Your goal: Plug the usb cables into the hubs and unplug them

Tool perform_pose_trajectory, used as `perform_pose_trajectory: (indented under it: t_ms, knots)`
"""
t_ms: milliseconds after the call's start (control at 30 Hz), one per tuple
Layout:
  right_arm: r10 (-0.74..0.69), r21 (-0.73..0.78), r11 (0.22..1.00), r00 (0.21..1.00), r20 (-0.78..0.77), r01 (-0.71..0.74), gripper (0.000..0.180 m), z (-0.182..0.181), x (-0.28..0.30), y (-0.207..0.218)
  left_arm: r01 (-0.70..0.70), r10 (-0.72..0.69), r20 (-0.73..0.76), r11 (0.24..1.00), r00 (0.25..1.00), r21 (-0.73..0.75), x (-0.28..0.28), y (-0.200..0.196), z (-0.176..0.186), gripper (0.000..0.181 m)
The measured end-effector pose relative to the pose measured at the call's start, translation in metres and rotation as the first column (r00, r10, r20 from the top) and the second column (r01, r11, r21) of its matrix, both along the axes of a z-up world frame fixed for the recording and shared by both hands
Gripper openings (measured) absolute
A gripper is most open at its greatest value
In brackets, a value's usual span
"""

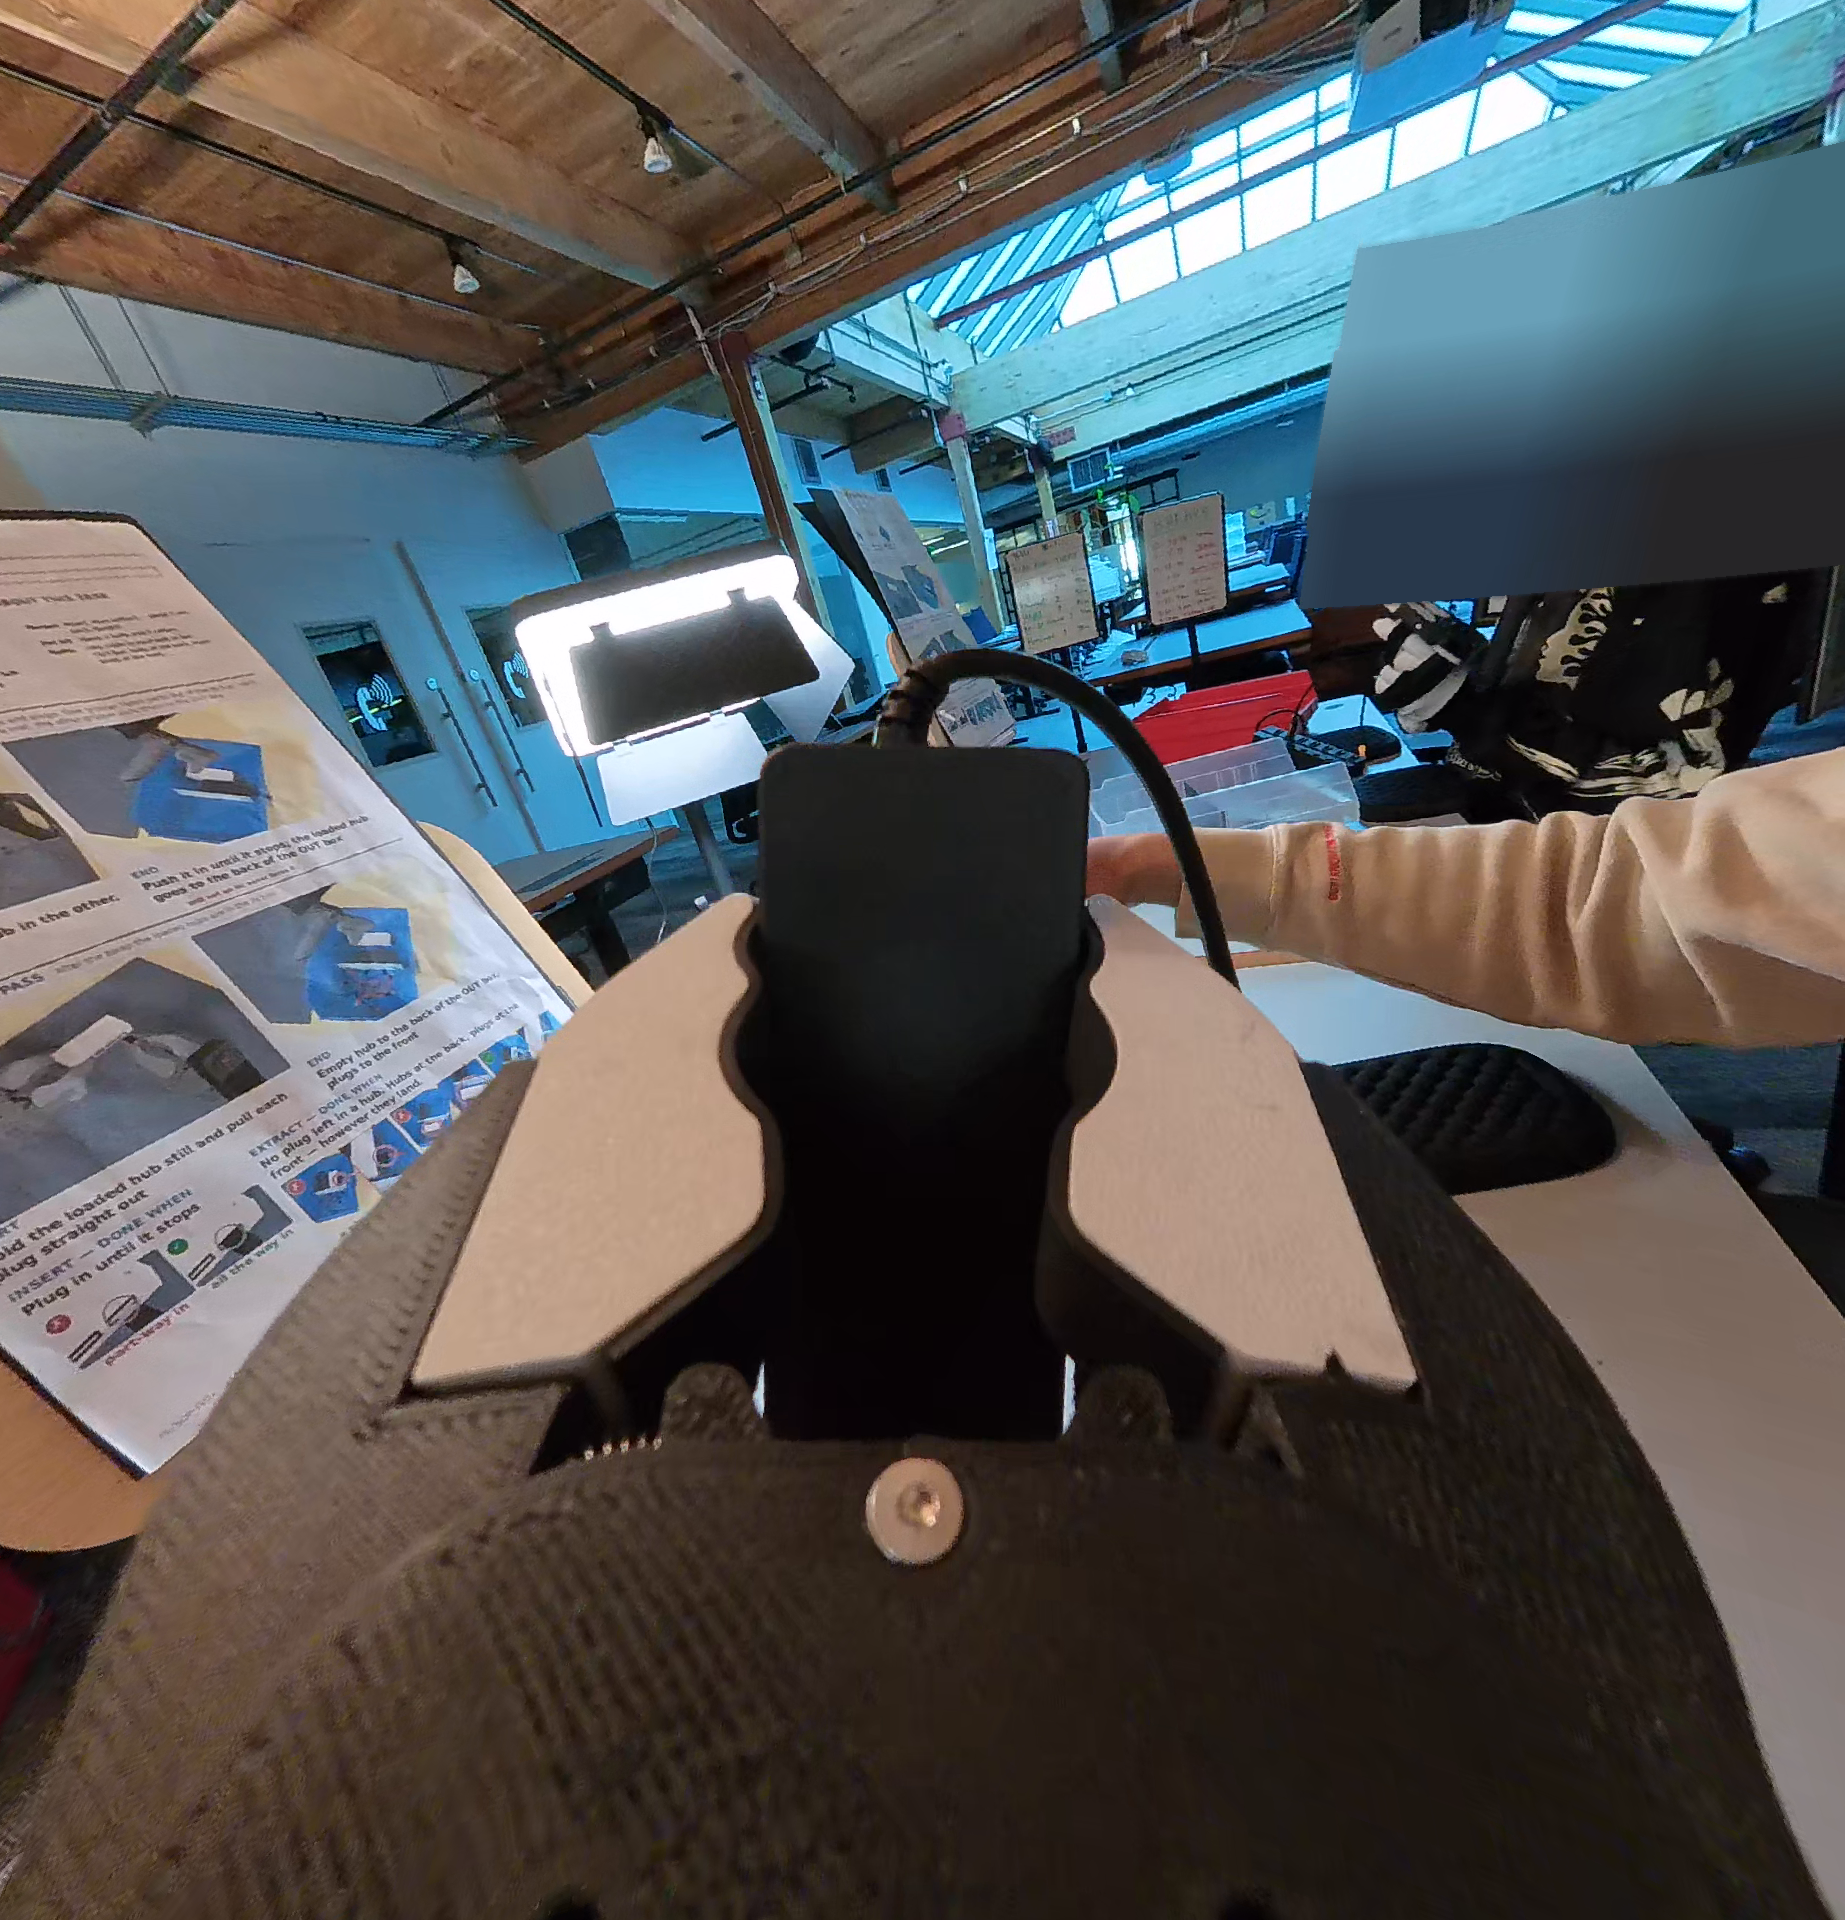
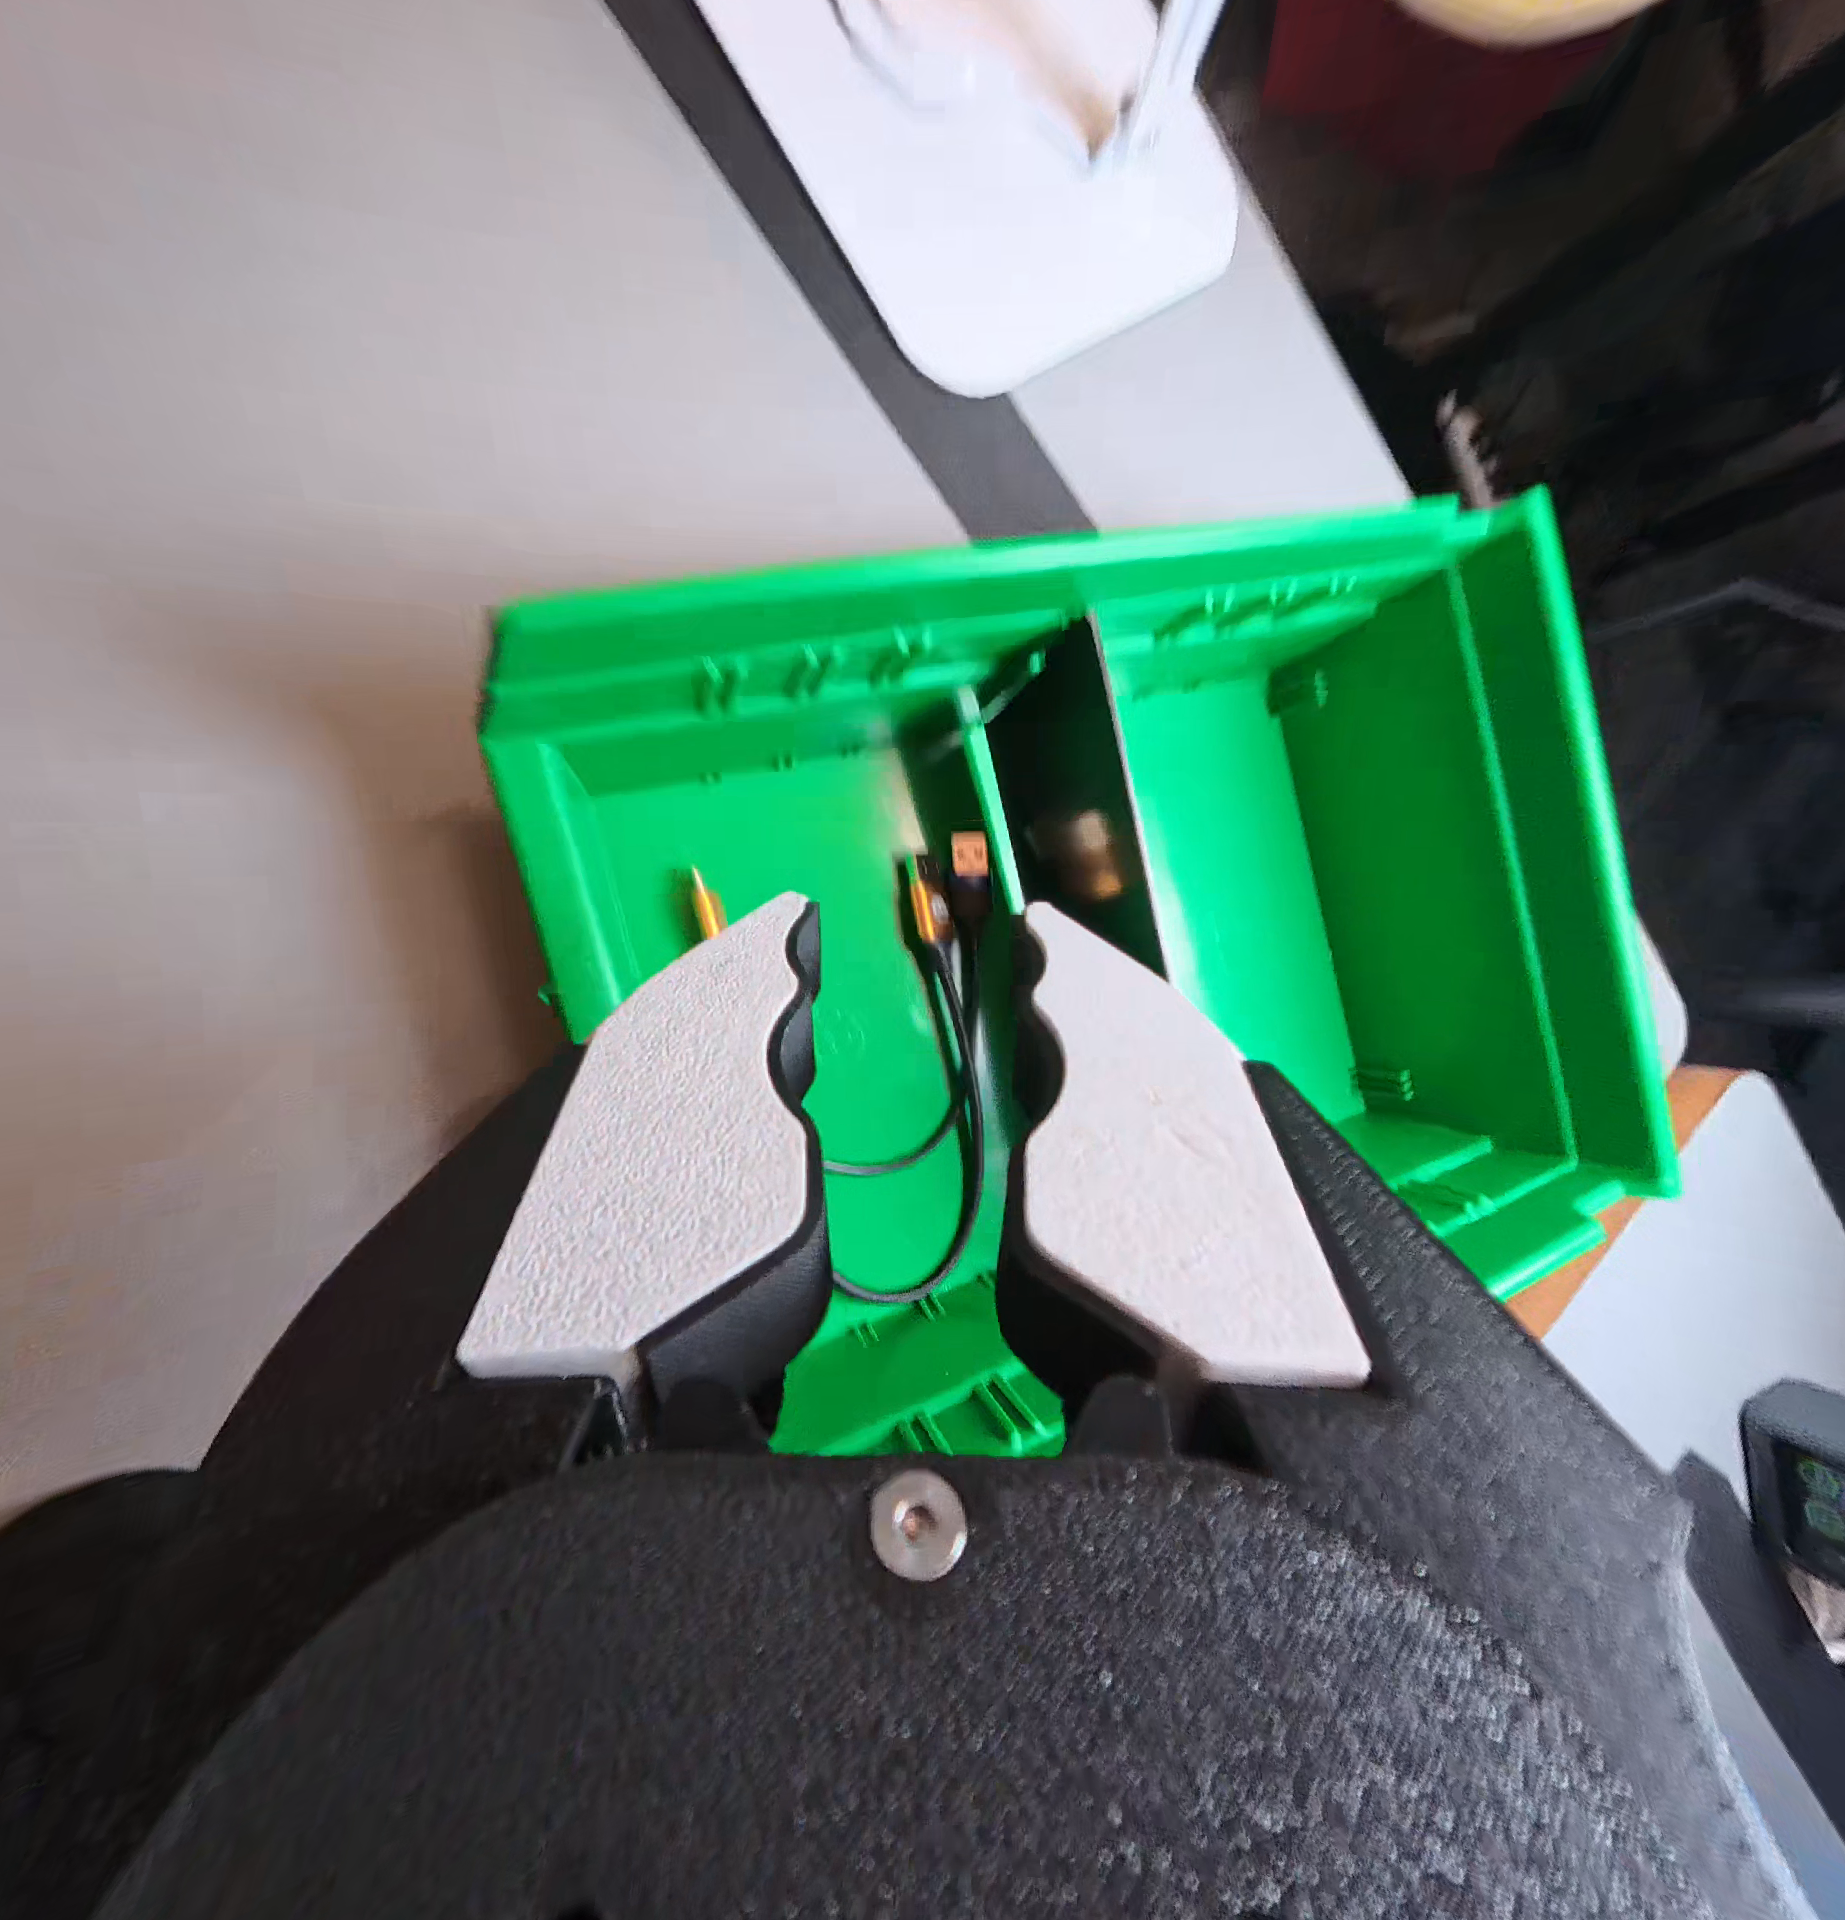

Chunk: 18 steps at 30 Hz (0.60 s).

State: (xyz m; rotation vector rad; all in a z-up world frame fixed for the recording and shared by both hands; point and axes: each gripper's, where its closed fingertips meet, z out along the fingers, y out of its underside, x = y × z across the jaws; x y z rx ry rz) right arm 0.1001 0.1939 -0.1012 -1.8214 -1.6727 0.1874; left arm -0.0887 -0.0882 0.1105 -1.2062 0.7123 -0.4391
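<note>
In the left wrist view my left gripper (image 1: 920, 914) is shut on a flat black USB hub (image 1: 923, 935), held up in the air and pointing at the room; the hub's black cord (image 1: 1136, 758) arcs off its far end to the right. In the right wrist view my right gripper (image 2: 916, 925) is open and empty, hovering over a green bin (image 2: 1313, 831). In the bin's left compartment lie USB cables with orange-and-black plugs (image 2: 949, 883), just beyond the fingertips, and another orange plug (image 2: 705, 902) by the left finger.
A printed instruction sheet (image 1: 170, 935) stands on a wooden board at the left. A person's cream-sleeved arm (image 1: 1520, 914) reaches across behind the hub. A white table (image 2: 274, 520) bears the bin; a black strip (image 2: 897, 312) and a white flat object (image 2: 1001, 187) lie beyond. The bin's right compartment holds nothing.
</note>
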Motion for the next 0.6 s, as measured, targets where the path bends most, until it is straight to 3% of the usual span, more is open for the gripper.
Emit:
perform_pose_trajectory:
  t_ms: [167,300,600]
  knots:
    - [0.127,0.039,0.992,0.969,-0.211,-0.122,0.036,0.045,-0.042,-0.045,0.015,-0.015,-0.002,1.000,1.000,-0.023,0.007,0.006,-0.006,0.055]
    - [0.252,0.052,0.967,0.899,-0.358,-0.250,0.037,0.072,-0.077,-0.097,0.017,-0.018,-0.015,0.998,1.000,-0.060,0.019,0.017,-0.017,0.055]
    - [0.387,0.038,0.860,0.604,-0.697,-0.508,0.037,0.122,-0.118,-0.213,-0.146,0.134,-0.105,0.982,0.985,-0.122,0.029,0.054,-0.049,0.055]
